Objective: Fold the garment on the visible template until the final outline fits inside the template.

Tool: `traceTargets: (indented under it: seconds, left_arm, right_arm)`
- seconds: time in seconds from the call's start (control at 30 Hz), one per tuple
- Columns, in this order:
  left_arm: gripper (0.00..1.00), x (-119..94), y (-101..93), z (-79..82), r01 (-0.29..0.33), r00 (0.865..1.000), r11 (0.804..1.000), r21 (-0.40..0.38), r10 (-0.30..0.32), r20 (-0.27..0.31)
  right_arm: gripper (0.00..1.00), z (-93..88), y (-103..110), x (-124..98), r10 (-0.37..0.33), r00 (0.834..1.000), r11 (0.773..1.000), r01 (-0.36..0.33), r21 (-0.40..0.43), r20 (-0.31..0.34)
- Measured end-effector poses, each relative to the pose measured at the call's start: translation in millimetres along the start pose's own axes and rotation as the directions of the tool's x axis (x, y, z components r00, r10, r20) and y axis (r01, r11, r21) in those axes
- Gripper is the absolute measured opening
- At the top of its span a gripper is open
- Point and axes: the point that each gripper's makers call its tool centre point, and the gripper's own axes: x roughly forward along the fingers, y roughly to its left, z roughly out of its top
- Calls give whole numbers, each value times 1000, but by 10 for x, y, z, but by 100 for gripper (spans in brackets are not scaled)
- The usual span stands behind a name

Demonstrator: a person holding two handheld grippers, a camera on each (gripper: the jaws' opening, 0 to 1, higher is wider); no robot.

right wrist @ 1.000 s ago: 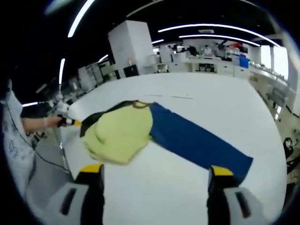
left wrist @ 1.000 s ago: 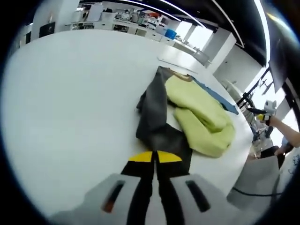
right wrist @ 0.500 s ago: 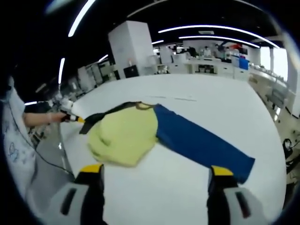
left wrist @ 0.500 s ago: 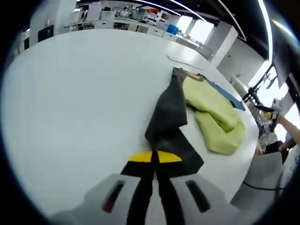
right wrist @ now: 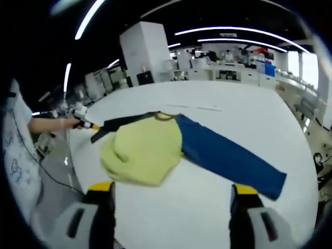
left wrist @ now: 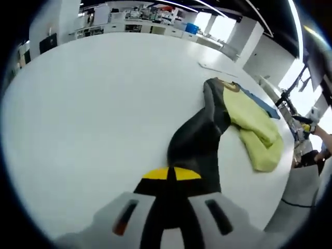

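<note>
Left gripper [left wrist: 171, 175] clamped the dark sleeve [left wrist: 199, 140]; right gripper [right wrist: 168, 194] gaped wide
Garment [right wrist: 148, 148] lay bunched, folding barely begun

The garment [right wrist: 150, 150] is mostly pale yellow-green, with a dark grey sleeve [left wrist: 199, 140] and a deep blue sleeve [right wrist: 228, 158] (plain cloth, no print visible). Its collar [left wrist: 230, 86] shows a tan edge. The table [left wrist: 93, 98] is plain white. Both grippers, left [left wrist: 171, 174] and right [right wrist: 168, 189], have yellow-tipped black jaws on grey bodies.
</note>
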Motion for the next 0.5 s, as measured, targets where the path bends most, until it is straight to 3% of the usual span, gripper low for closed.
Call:
traceTargets:
  seconds: [0.3, 0.5]
  left_arm:
    - [0, 128, 324, 167, -71, 997, 996, 56, 72, -8]
    - [0, 157, 372, 262, -105, 995, 992, 66, 105, 4]
  right_arm:
    - [92, 79, 29, 63, -2, 1000, 1000, 2, -1, -13]
    - [92, 105, 20, 112, 5, 1000, 1000, -5, 11, -12]
